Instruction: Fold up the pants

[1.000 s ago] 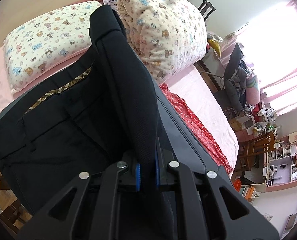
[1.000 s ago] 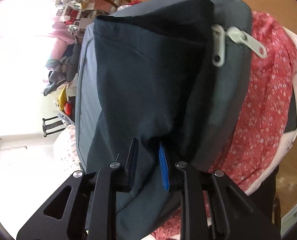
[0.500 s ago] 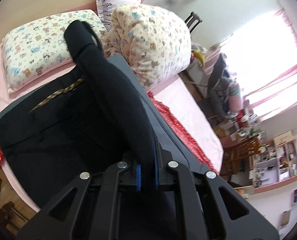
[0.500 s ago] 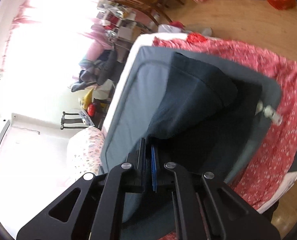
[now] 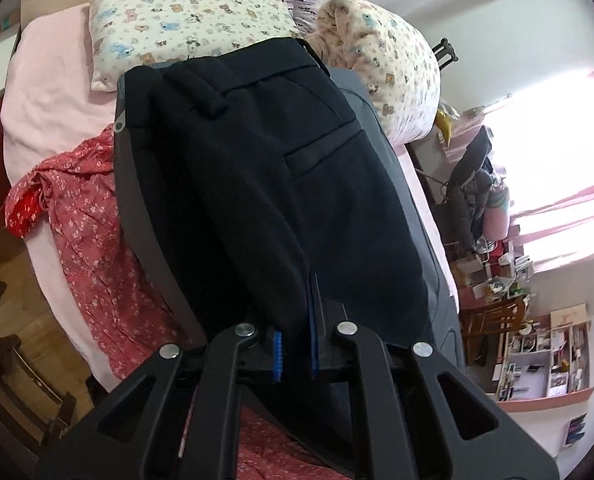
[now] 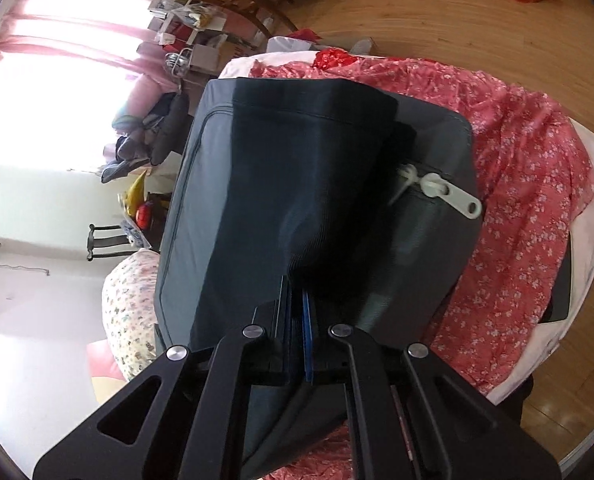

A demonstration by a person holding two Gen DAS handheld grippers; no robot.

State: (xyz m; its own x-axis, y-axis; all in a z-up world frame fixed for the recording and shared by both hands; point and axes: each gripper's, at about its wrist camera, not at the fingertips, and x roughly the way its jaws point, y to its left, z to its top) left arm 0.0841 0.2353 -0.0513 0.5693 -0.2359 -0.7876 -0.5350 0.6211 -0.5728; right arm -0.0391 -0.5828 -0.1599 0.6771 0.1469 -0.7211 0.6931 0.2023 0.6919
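Left gripper [image 5: 295, 354]: fingers clenched on a thick roll of dark cloth, the blue pads pressed against it on both sides. Right gripper [image 6: 295, 340]: fingers likewise clamped tight on a thinner edge of the same dark cloth, with almost no gap showing between the pads.

The held item is the pants [image 5: 281, 184], black or very dark navy. In the left wrist view they lie lengthwise on a grey zippered case [image 5: 135, 208] set on the bed [image 5: 45, 92], with the waistband and a welt pocket at the far end near the teddy-print pillow [image 5: 185, 20]. A long ridge of cloth rises from the flat part into the left fingers. In the right wrist view a squared end of the pants lies flat at the far edge of the case, beside the white zipper pull [image 6: 441, 192], and the near cloth climbs into the right fingers. A red floral cloth [image 6: 529, 208] lies under and around the case.

Assessment: the lengthwise fold is in hand, one leg being laid over the other, each gripper holding a lifted edge. The fold does not appear fully laid.

Next move, as judged: lower both held edges onto the layer beneath, seams matched, keep the cloth taut between the two grippers to avoid a trapped ridge, then let go
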